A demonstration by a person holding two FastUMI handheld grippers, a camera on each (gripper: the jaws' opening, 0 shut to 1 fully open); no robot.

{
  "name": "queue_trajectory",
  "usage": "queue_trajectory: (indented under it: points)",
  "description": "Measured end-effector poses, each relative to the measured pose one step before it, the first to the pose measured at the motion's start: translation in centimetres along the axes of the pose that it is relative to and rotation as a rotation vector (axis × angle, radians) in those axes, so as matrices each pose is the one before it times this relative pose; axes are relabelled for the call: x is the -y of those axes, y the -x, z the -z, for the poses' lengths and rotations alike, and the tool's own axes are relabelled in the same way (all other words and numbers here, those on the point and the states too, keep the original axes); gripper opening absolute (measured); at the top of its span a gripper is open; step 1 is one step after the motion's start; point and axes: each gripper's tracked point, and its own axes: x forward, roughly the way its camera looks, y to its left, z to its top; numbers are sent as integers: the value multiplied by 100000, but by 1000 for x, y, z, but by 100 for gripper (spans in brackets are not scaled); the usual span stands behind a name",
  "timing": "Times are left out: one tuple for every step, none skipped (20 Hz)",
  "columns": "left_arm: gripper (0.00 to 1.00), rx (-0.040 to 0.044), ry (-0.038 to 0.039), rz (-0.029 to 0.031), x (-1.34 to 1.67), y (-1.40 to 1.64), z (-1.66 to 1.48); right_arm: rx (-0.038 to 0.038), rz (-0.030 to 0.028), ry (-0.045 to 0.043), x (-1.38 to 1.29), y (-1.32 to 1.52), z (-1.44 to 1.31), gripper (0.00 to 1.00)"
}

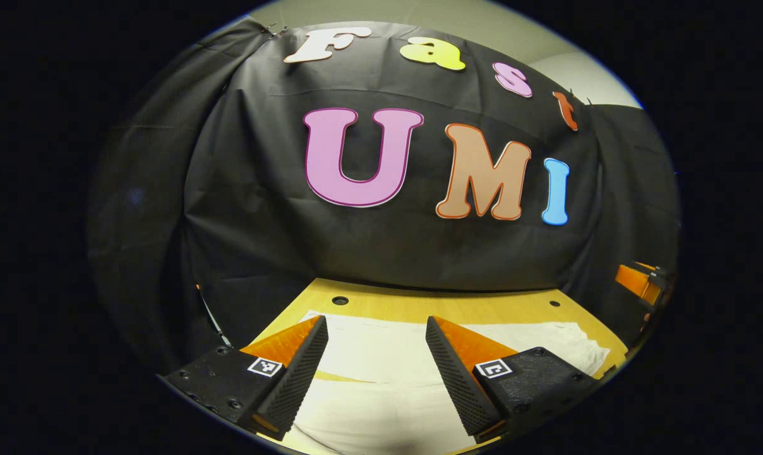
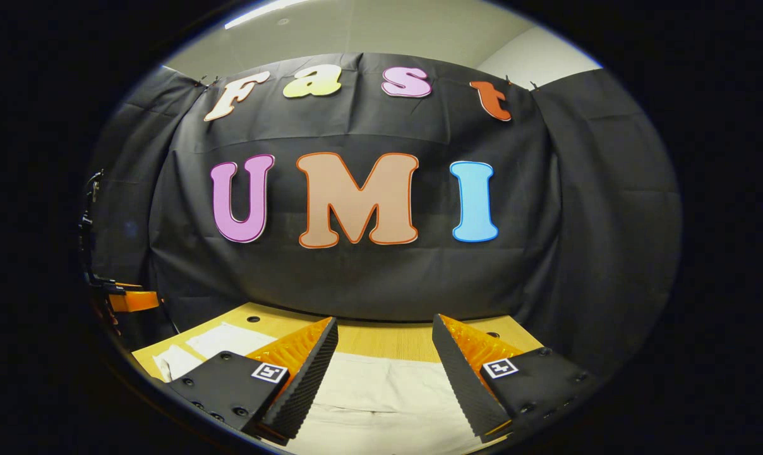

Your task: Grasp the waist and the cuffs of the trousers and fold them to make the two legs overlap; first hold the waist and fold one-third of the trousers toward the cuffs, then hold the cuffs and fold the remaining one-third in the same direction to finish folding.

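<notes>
Wooden table before a black cloth wall. White trousers lie flat on it, beneath and ahead of both grippers. Left gripper: jaws spread wide, holding nothing. Right gripper: likewise wide apart above the trousers.
</notes>
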Motion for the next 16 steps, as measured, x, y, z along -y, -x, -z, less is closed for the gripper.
queue_trajectory:
  points:
    - [95,-1808,-1839,2370,56,316,551,-427,569,-267,253,378,258,96]
    - [95,-2345,-1563,3196,74,263,753,-472,445,-391,200,292,123,92]
    - [95,-2994,-1759,3866,82,395,1003,-365,448,-327,160,370,268,96]
    - [95,-4030,-1864,4250,270,274,1479,-309,506,-113,180,325,109,96]
    - [95,-4978,-2548,4643,271,422,1359,-186,550,120,242,357,188,92]
    - [95,-4748,-2885,4571,448,-78,1739,-217,541,250,277,382,93,92]
    - [95,-5542,-3319,4357,250,248,1590,-249,519,297,206,296,188,96]
    - [95,-6038,-4103,3882,243,141,1697,-388,431,125,150,254,84,92]
    - [94,-5597,-4394,3575,155,69,1564,-500,201,-105,114,346,292,96]
    - [95,-5013,-4582,3552,200,259,1327,-429,296,-242,95,276,147,96]
    - [95,-4555,-3901,3962,344,155,1151,-703,361,-232,235,398,326,96]
    - [95,-5367,-3335,4344,125,22,1131,-975,328,-139,182,380,354,96]
    - [95,-5130,-3812,4092,176,79,1188,-930,480,-19,186,260,478,96]
    - [95,-4982,-3677,4417,434,-138,1517,-839,429,95,154,230,297,96]
    - [94,-5327,-3727,4141,550,-433,1369,-742,474,289,134,250,325,96]
    - [94,-5109,-4089,3391,243,-539,1516,-528,549,459,106,225,180,96]
